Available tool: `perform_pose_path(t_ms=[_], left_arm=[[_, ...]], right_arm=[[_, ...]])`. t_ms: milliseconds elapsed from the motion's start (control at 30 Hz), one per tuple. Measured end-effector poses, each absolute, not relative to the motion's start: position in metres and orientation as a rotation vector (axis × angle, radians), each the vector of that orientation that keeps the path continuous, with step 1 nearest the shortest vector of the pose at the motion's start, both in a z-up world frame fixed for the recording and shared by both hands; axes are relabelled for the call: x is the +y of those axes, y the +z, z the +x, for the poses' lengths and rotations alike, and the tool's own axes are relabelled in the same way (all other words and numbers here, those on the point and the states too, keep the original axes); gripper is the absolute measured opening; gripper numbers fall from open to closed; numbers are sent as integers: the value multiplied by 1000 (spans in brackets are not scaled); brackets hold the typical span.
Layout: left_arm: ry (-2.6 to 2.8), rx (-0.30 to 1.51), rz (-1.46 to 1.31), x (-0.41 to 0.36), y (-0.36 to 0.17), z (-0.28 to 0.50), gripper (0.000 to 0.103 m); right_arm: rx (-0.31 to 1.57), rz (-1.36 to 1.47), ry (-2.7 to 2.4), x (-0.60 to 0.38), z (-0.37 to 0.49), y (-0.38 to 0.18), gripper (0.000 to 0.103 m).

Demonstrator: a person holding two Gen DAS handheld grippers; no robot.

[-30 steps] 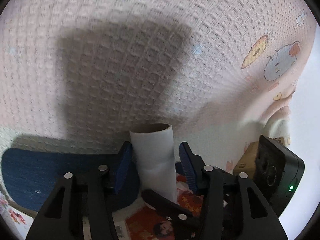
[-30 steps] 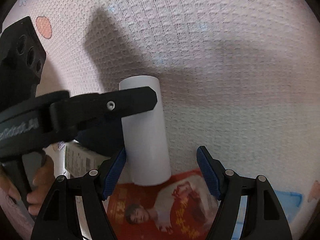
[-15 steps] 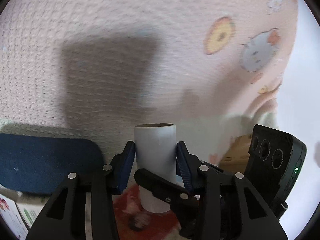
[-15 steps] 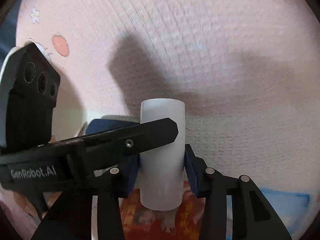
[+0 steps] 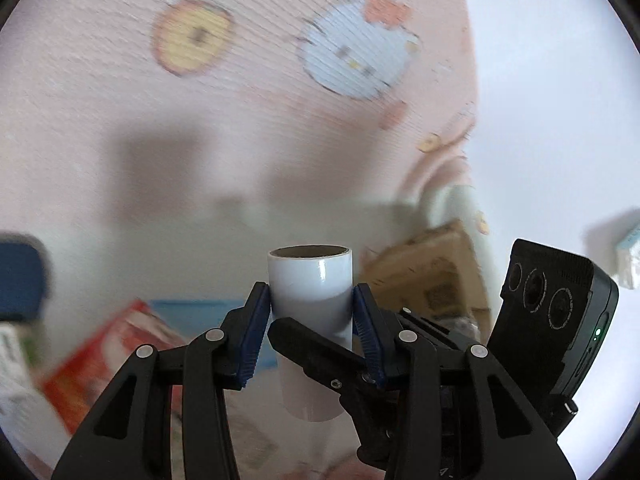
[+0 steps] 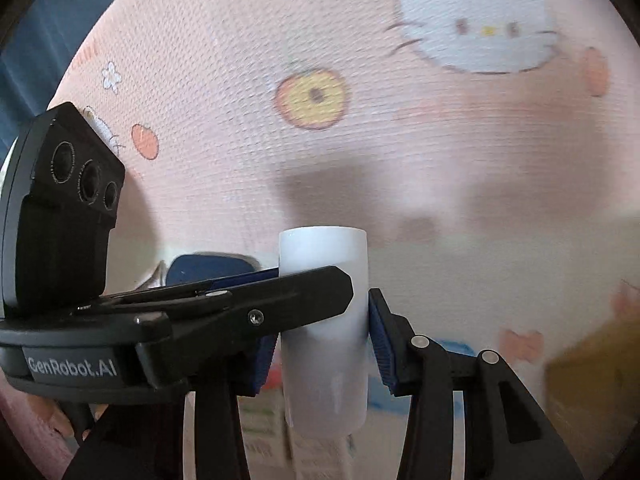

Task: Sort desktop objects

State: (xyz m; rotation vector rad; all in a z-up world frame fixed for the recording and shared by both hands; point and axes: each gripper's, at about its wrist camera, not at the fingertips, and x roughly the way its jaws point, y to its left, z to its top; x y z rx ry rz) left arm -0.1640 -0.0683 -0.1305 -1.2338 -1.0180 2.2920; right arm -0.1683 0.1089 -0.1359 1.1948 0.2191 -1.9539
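Observation:
A white roll on a cardboard core stands upright, lifted above the desk. My left gripper is shut on its upper part, blue pads touching both sides. My right gripper is shut on the same white roll from the other side, lower down. In the right wrist view the left gripper's finger crosses in front of the roll. In the left wrist view the right gripper's finger crosses the roll's lower part.
A pink cartoon-print cloth hangs behind. Below lie a red printed box, a blue flat item and a brown cardboard box. A dark blue object sits at the left. A yellow-brown box is at the right.
Both grippers closed on the white roll and lifted it off the red box. The view rose, so the cloth's cartoon prints now fill the background.

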Motion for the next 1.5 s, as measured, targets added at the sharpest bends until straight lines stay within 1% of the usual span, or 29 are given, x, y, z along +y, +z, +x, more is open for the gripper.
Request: perform_pose_path(t_ms=[67, 267, 500, 633, 867, 1000, 1100, 1233, 1333, 1500], left_arm=[[2256, -1020, -1227, -50, -132, -159, 47], [2228, -901, -1283, -5, -146, -138, 47], [2212, -967, -1377, 12, -169, -124, 46], [2199, -1017, -1434, 20, -184, -137, 46], [2210, -934, -1560, 36, -205, -148, 46], [2186, -943, -1613, 37, -219, -147, 46], [2227, -864, -1611, 41, -215, -147, 46], [2214, -879, -1631, 41, -215, -151, 46], [2252, -870, -1607, 37, -207, -150, 46], [2304, -778, -1606, 34, -194, -149, 46]], right_arm=[[239, 1192, -1985, 126, -161, -132, 41], [283, 1235, -2024, 164, -146, -140, 41], [208, 1319, -2006, 206, -139, -157, 41], [170, 1361, -1989, 211, -141, -170, 41], [149, 1443, -1949, 216, -150, -198, 41], [144, 1497, -1921, 217, -152, -215, 41], [141, 1508, -1916, 219, -153, -220, 41], [120, 1527, -1921, 222, -155, -221, 41], [160, 1532, -1969, 227, -155, -218, 42], [124, 1540, -2017, 242, -156, -210, 42]])
